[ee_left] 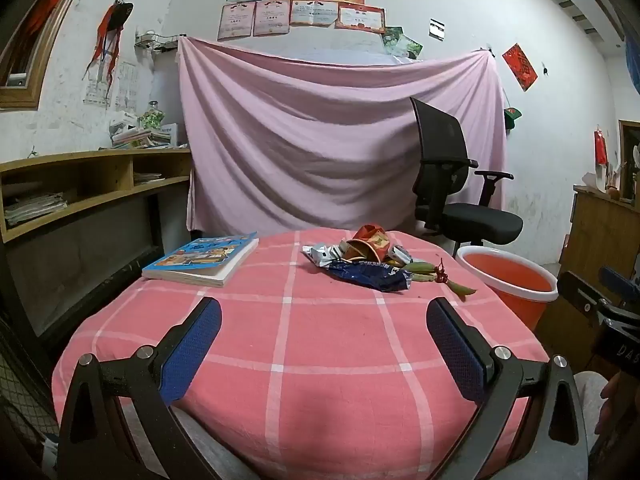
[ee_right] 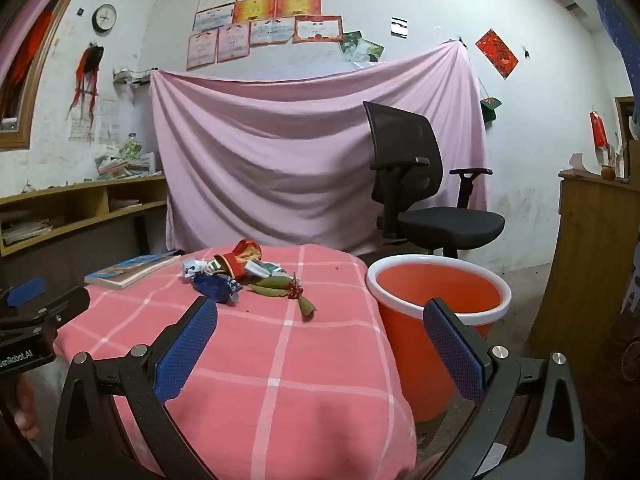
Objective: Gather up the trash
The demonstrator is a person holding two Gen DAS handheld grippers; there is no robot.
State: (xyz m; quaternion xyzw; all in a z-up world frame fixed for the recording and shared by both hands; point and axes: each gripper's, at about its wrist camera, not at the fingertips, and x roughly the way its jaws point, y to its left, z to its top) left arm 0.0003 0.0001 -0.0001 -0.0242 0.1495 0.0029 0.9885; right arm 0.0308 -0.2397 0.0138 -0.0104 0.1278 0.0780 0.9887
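While both grippers hover above the near edge of the table, neither holds anything. Left gripper [ee_left: 324, 344]: jaws spread wide, blue pads over bare pink checked tablecloth [ee_left: 320, 360]. Right gripper [ee_right: 320, 344]: jaws likewise spread wide, left pad over the cloth, right pad in front of the orange bucket [ee_right: 420, 360].

Trash pile [ee_left: 368, 258], toward the far right part of the tabletop: a crushed red paper cup [ee_left: 370, 246] on its side, a silver wrapper [ee_left: 320, 254] to its left, a crumpled dark blue wrapper [ee_left: 370, 276] nearest the grippers, and green leaves with a small red cluster [ee_left: 436, 276] trailing toward the right edge. All pieces lie touching or just beside one another.

Book [ee_left: 202, 260] with a blue cover: flat near the far left corner, well apart from the pile.

Bucket: white-rimmed, on the floor just beside the table's right edge. Black office chair [ee_right: 420, 200]: behind the bucket, before a pink sheet [ee_left: 320, 140] hung on the wall.
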